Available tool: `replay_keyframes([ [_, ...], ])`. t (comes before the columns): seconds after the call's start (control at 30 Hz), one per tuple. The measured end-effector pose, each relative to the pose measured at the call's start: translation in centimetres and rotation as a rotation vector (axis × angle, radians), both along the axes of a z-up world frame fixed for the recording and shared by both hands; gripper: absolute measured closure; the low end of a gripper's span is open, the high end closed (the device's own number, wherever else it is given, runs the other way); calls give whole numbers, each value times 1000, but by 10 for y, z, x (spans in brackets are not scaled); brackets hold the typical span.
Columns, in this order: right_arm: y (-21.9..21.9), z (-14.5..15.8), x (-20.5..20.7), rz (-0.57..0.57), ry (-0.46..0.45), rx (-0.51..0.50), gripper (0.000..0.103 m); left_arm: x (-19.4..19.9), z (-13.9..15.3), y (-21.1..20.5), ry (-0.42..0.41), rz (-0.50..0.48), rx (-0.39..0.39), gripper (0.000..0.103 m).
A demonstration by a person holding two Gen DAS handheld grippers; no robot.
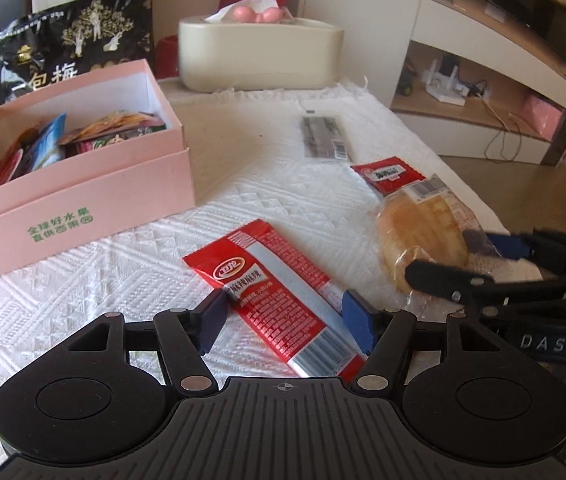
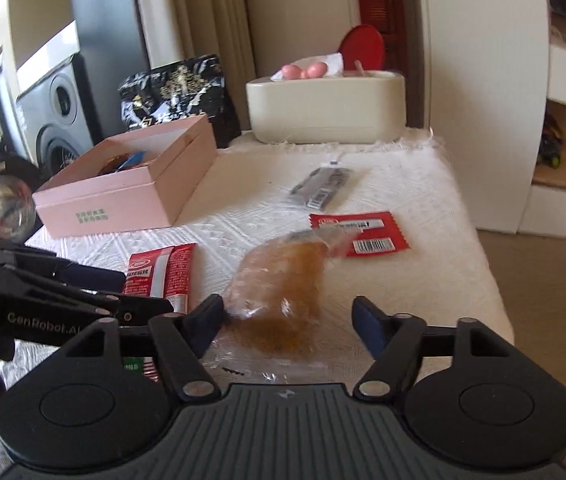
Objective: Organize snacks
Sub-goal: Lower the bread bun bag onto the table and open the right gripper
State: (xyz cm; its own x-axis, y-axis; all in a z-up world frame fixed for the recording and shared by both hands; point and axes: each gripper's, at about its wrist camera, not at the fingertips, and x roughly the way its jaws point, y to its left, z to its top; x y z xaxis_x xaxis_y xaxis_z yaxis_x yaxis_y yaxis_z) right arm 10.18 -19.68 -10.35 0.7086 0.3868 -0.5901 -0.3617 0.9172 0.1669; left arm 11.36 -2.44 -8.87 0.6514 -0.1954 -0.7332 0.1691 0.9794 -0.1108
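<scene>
A long red snack packet lies on the white cloth between the open fingers of my left gripper; it also shows in the right wrist view. A clear-wrapped bread bun lies to its right, between the open fingers of my right gripper, with the wrapper at the left finger; the bun shows there too. A small red packet and a grey packet lie farther back. The open pink box at the left holds several snacks.
A black snack bag stands behind the pink box. A cream tissue box sits at the back of the table. The table's right edge drops to the floor. A speaker stands at the left.
</scene>
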Motion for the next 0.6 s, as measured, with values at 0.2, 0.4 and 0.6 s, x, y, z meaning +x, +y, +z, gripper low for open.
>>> replay_keyframes([
  [0.2, -2, -2, -1, -11, 6, 12, 27, 8, 5, 2, -24, 23, -36, 36],
  [0.4, 13, 20, -27, 44, -192, -129, 27, -5, 4, 26, -17, 74, -42, 36],
  [0.6, 39, 39, -35, 294, -100, 2, 27, -13, 11, 63, -32, 190, -87, 36],
])
